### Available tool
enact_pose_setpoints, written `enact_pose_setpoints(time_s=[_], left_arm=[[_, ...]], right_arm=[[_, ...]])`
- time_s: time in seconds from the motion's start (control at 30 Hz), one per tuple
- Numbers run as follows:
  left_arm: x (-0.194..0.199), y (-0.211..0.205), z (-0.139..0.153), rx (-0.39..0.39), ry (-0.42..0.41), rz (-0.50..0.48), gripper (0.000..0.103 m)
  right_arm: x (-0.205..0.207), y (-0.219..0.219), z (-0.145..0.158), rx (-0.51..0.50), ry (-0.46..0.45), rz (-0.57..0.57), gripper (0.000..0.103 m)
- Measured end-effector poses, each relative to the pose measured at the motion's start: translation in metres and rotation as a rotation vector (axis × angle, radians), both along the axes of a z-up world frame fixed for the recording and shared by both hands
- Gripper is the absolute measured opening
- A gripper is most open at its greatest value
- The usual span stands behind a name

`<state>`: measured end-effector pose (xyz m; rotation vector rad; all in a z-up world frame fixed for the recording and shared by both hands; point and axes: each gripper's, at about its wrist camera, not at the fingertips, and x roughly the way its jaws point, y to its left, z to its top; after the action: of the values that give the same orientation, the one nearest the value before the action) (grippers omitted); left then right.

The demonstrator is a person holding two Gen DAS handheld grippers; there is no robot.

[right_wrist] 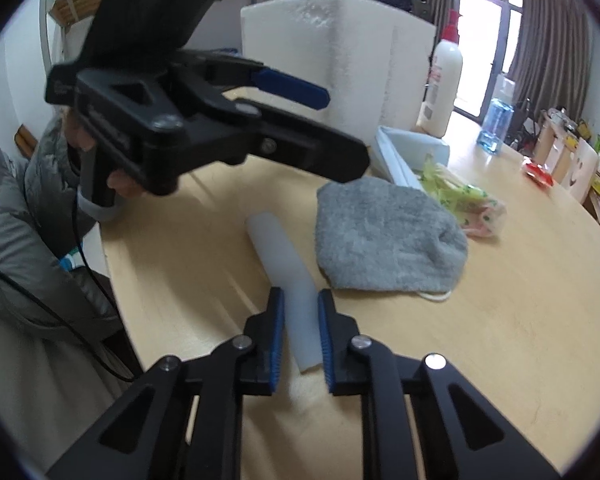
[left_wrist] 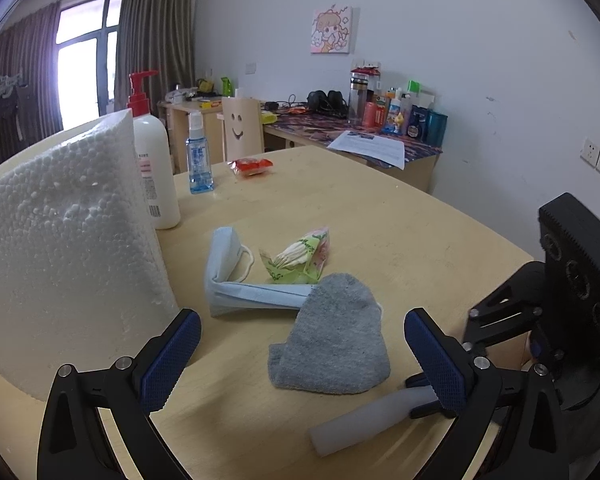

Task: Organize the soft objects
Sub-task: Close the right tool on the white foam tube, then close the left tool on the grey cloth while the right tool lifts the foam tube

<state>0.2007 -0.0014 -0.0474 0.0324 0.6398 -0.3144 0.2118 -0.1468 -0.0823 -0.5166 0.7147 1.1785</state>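
Observation:
A pale, soft white tube (right_wrist: 276, 248) lies on the wooden table (right_wrist: 500, 320), and my right gripper (right_wrist: 300, 294) is shut on its near end, both blue pads pressing its sides. In the left wrist view the same tube (left_wrist: 360, 420) sticks out of the right gripper (left_wrist: 420, 398) at the lower right. A grey knitted cloth (left_wrist: 332, 340) lies just beyond the tube. My left gripper (left_wrist: 300, 320) is open above the near end of that cloth, holding nothing. Behind the cloth lie a folded light-blue mask (left_wrist: 228, 280) and a green snack packet (left_wrist: 300, 256).
A big white foam block (left_wrist: 68, 240) stands at the left of the table. Behind it are a lotion pump bottle (left_wrist: 156, 168), a blue spray bottle (left_wrist: 199, 160) and a red packet (left_wrist: 252, 167). A person in a grey jacket (right_wrist: 28, 208) sits at the table's edge.

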Motion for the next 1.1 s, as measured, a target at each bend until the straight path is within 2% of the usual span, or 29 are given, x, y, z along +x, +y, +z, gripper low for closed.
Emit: enact_pose_setpoints(time_s=[0.23, 0.33, 0.57, 0.7, 0.93, 1.0, 1.1], left_arm=[[-0.003, -0.011, 0.003, -0.007, -0.007, -0.030, 0.102], [-0.003, -0.023, -0.002, 0.014, 0.006, -0.063, 0.102], [0.001, -0.035, -0.008, 0.018, 0.022, -0.087, 0.102], [0.005, -0.043, -0.016, 0.045, 0.058, -0.104, 0.091], [0.010, -0.046, -0.026, 0.092, 0.099, -0.086, 0.082], [0.012, -0.045, -0.029, 0.097, 0.117, -0.079, 0.073], [0.014, -0.046, -0.035, 0.127, 0.140, -0.070, 0.066]], right_arm=[[-0.005, -0.025, 0.011, 0.042, 0.013, -0.084, 0.019], [-0.004, -0.038, 0.015, 0.058, 0.012, -0.130, 0.019], [0.001, -0.068, 0.014, 0.086, 0.020, -0.273, 0.019], [0.005, -0.082, 0.012, 0.113, 0.037, -0.342, 0.019], [0.010, -0.105, 0.012, 0.157, 0.052, -0.434, 0.019], [0.012, -0.110, 0.013, 0.175, 0.062, -0.462, 0.019], [0.013, -0.117, 0.017, 0.203, 0.067, -0.494, 0.019]])
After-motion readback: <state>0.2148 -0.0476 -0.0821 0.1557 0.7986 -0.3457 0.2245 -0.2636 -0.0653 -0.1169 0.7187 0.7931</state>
